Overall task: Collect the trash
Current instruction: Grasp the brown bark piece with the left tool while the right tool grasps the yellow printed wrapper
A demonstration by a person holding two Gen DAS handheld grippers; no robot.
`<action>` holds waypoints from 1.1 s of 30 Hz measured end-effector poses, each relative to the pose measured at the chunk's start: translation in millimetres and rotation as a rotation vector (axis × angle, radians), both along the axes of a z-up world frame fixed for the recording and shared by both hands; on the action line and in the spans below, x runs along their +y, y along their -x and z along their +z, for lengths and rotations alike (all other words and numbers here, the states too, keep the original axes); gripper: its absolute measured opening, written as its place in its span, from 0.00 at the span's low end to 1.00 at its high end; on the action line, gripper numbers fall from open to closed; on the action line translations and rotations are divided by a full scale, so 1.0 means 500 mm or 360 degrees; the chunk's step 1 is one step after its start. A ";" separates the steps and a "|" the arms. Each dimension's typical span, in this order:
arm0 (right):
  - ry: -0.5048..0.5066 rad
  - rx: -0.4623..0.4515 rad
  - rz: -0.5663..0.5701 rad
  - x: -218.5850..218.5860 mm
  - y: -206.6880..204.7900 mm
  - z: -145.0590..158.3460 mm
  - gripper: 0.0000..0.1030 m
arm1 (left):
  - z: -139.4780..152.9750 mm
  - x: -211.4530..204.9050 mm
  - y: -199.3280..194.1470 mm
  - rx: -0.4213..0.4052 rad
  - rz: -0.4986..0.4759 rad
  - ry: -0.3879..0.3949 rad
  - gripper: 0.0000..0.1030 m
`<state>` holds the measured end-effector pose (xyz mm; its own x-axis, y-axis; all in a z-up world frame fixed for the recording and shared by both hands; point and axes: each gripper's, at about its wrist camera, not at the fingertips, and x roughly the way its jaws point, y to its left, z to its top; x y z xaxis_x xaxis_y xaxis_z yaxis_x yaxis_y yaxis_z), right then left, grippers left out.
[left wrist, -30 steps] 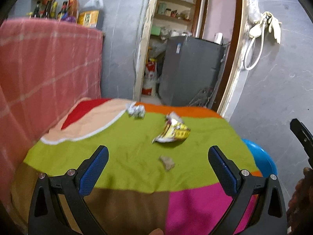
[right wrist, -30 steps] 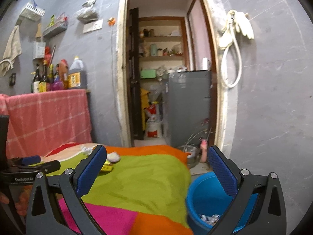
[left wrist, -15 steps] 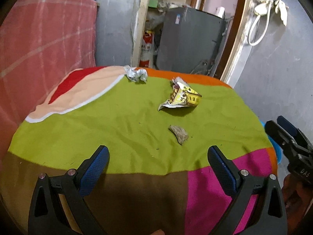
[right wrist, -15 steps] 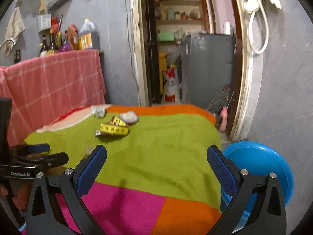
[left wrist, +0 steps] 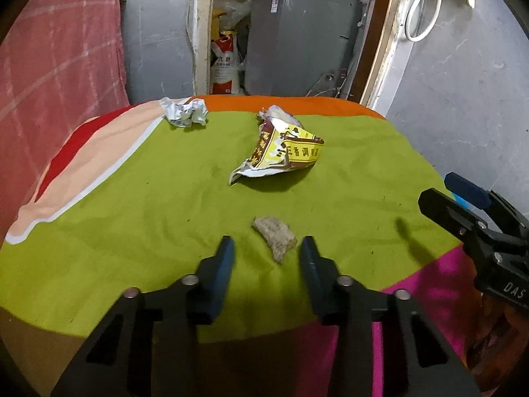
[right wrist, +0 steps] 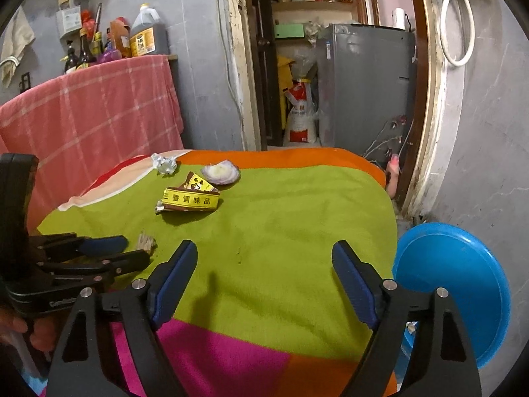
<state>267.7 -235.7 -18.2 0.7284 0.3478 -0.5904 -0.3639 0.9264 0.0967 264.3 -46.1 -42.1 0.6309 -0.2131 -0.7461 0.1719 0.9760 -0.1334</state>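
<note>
A small brown scrap (left wrist: 274, 236) lies on the green part of the tablecloth (left wrist: 132, 198), right at the tips of my left gripper (left wrist: 267, 248). Its jaws are closing with the scrap between the fingertips, and a gap still shows beside the left finger. Farther back are a yellow wrapper (left wrist: 281, 152), a crumpled foil ball (left wrist: 185, 110) and an onion slice (right wrist: 221, 172). My right gripper (right wrist: 264, 264) hangs over the cloth near the table's right edge. Its jaws are closing from wide, with nothing between them. The right wrist view shows the left gripper (right wrist: 99, 248) at the scrap (right wrist: 147, 241).
A blue bin (right wrist: 456, 281) stands on the floor to the right of the table. A counter draped in pink checked cloth (right wrist: 99, 115) with bottles stands to the left. Behind the table are a doorway and a grey appliance (right wrist: 363, 82).
My left gripper has sunk and moved forward to the brown scrap, and its jaws have narrowed a lot. My right gripper has tipped down over the cloth, and its jaws have narrowed slightly.
</note>
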 end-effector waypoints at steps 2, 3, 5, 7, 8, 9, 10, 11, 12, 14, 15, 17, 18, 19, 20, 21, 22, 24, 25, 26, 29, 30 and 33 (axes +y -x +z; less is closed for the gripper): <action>-0.0001 0.0014 0.0006 0.002 -0.008 0.000 0.81 | -0.001 -0.002 -0.007 0.0004 -0.0007 -0.0011 0.23; 0.0000 0.0020 0.0010 0.005 -0.011 -0.001 0.81 | -0.001 -0.005 -0.009 0.0002 -0.0023 -0.0015 0.19; 0.0001 0.0031 0.0014 0.008 -0.018 -0.002 0.81 | -0.001 -0.009 -0.013 0.0001 -0.0037 -0.0034 0.15; 0.0001 0.0046 0.0020 0.012 -0.025 -0.002 0.81 | 0.000 -0.006 -0.016 -0.0002 -0.0030 -0.0037 0.13; 0.0000 0.0062 0.0026 0.015 -0.031 -0.003 0.81 | 0.000 -0.004 -0.018 -0.0002 -0.0023 -0.0026 0.12; -0.0001 0.0072 0.0028 0.017 -0.035 -0.004 0.81 | 0.001 0.000 -0.022 0.0000 -0.0012 -0.0009 0.11; -0.0002 0.0096 0.0037 0.021 -0.042 -0.006 0.81 | 0.002 0.005 -0.026 0.0000 0.0004 0.0003 0.11; -0.0004 0.0115 0.0049 0.024 -0.048 -0.007 0.81 | 0.003 0.011 -0.029 -0.0001 0.0027 0.0011 0.11; -0.0006 0.0134 0.0063 0.028 -0.054 -0.007 0.81 | 0.004 0.019 -0.032 -0.0004 0.0059 0.0019 0.11; -0.0007 0.0165 0.0084 0.034 -0.065 -0.008 0.81 | 0.007 0.039 -0.039 -0.0007 0.0126 0.0029 0.11; -0.0017 0.0181 0.0098 0.038 -0.072 -0.007 0.81 | 0.008 0.050 -0.042 -0.0010 0.0165 0.0028 0.11; -0.0044 0.0212 0.0120 0.047 -0.086 -0.007 0.81 | 0.010 0.069 -0.047 -0.0011 0.0226 0.0030 0.11; -0.0056 0.0228 0.0130 0.053 -0.092 -0.007 0.81 | 0.012 0.080 -0.048 -0.0010 0.0255 0.0042 0.11; -0.0066 0.0239 0.0138 0.058 -0.096 -0.007 0.81 | 0.012 0.091 -0.049 -0.0008 0.0285 0.0052 0.11; -0.0080 0.0254 0.0151 0.064 -0.103 -0.008 0.81 | 0.012 0.100 -0.051 -0.0004 0.0305 0.0059 0.11; -0.0093 0.0274 0.0168 0.074 -0.110 -0.008 0.81 | 0.012 0.111 -0.053 -0.0001 0.0325 0.0072 0.11; -0.0098 0.0284 0.0180 0.079 -0.114 -0.008 0.81 | 0.013 0.120 -0.054 -0.0001 0.0342 0.0081 0.11; -0.0105 0.0313 0.0211 0.099 -0.124 -0.008 0.81 | 0.015 0.132 -0.053 -0.0007 0.0371 0.0090 0.11; -0.0107 0.0322 0.0222 0.105 -0.127 -0.009 0.81 | 0.016 0.139 -0.053 -0.0009 0.0386 0.0096 0.11; -0.0114 0.0339 0.0240 0.117 -0.134 -0.009 0.81 | 0.017 0.145 -0.054 -0.0010 0.0398 0.0105 0.11; -0.0139 0.0381 0.0274 0.141 -0.154 -0.011 0.81 | 0.018 0.164 -0.054 -0.0008 0.0445 0.0136 0.11; -0.0138 0.0392 0.0279 0.149 -0.160 -0.012 0.81 | 0.018 0.169 -0.053 -0.0001 0.0457 0.0153 0.11; -0.0124 0.0442 0.0299 0.176 -0.184 -0.022 0.81 | 0.017 0.180 -0.052 0.0007 0.0478 0.0194 0.11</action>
